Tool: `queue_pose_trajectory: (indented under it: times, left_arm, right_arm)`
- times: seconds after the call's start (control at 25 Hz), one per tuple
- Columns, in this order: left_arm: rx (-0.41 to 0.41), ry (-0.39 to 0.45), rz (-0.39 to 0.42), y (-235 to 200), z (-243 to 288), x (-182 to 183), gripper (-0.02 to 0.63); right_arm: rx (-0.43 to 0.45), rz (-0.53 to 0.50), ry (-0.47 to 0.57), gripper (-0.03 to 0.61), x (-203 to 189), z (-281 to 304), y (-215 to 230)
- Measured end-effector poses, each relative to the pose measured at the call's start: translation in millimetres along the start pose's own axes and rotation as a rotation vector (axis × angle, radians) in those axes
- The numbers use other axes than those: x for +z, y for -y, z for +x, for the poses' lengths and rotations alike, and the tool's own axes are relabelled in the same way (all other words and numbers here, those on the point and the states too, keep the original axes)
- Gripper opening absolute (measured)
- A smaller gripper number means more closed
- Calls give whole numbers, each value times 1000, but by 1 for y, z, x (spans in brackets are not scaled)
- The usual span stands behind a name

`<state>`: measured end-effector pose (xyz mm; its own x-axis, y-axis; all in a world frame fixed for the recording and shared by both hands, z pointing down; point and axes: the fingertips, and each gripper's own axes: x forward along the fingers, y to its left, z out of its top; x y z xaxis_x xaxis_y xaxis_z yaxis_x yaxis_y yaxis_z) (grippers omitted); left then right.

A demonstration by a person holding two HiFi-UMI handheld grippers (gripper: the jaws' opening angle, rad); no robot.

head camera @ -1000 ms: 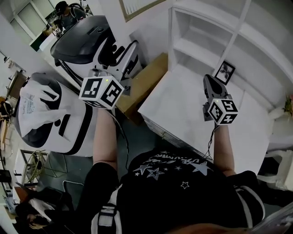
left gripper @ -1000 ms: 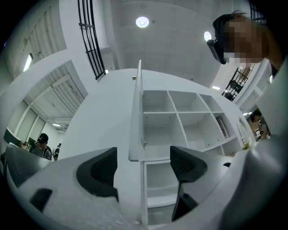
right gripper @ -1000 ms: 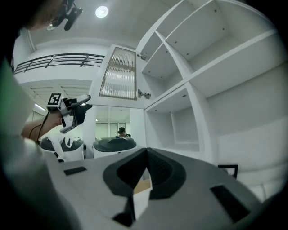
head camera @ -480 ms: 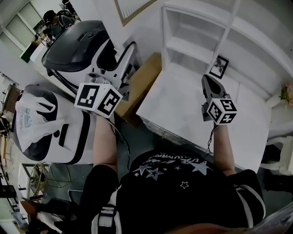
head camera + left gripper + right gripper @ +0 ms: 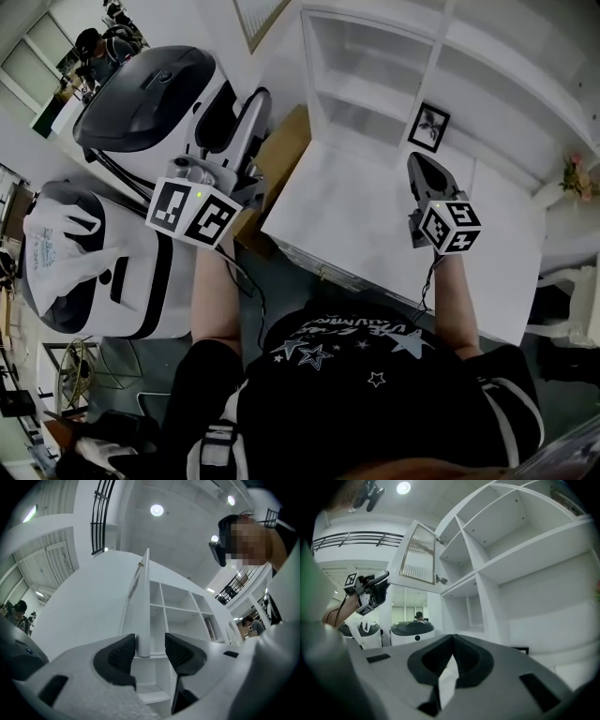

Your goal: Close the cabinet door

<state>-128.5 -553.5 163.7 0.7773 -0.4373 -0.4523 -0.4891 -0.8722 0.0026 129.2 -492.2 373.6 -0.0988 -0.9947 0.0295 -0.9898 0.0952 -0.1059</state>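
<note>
Logged, in the head view, two rounded white-and-dark machines (image 5: 155, 94) at 10 o'clock, with a white plastic bag (image 5: 56, 239) draped over the lower one at 9 o'clock. Found the left gripper (image 5: 150, 641) at 10 o'clock near frame centre, held up beside the machines, marker cube (image 5: 197, 211) facing the camera. Checked its own view: located the cabinet door (image 5: 143, 611) edge-on from centre toward 12 o'clock, standing open, lower free corner set between the jaws. Recorded the jaws as closing, left pad (image 5: 123, 652) against the door edge, right pad (image 5: 180, 653) just clear of it; confirmed no full clamp. Noted a brown board (image 5: 286, 150) at 12 o'clock, between the machines and the white counter (image 5: 375, 234). Traced open white shelving (image 5: 370, 66) at 1 o'clock above the counter, and a small framed picture (image 5: 428, 127) toward 2 o'clock, upright at the counter's back. Found the right gripper (image 5: 419, 164) at 2 o'clock over the counter, near the framed picture, well apart from the door. Checked its own view: read the jaws as together at the tips; saw a white sliver (image 5: 446, 681) in the slit between the pads, nature not determinable. Picked out, in the same view, the door at 11 o'clock, hinged at the shelving's left edge, ribbed panel in its frame, standing outward, with the left gripper at 9 o'clock by the door's lower outer corner. Spotted pink flowers (image 5: 577, 178) at 3 o'clock.
</note>
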Motion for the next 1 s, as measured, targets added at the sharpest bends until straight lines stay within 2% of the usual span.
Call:
queue_pose_trajectory:
  times: [0.08,0.24,0.44,0.64,0.84,1.0]
  left_arm:
    - [0,9,-19,5,4,-1,189]
    - [11,21,-54,8,8,-4,109]
    - [-5,17,-31,25,20,-10,112]
    - [-39,-3,46,51,40,-21,118]
    - [-33,-12,105,77,67,-35,127]
    - [-32,-50,166,97,97,-52,133]
  right_arm:
    - [-13,4,2,6,1,-8,10]
    - [-38,14,6,6,1,-22,25]
    - [-54,20,2,6,-1,-34,37]
    - [-72,19,5,6,0,-46,48]
    - [-111,23,17,6,4,-63,66]
    - [-147,27,26,6,5,-78,81]
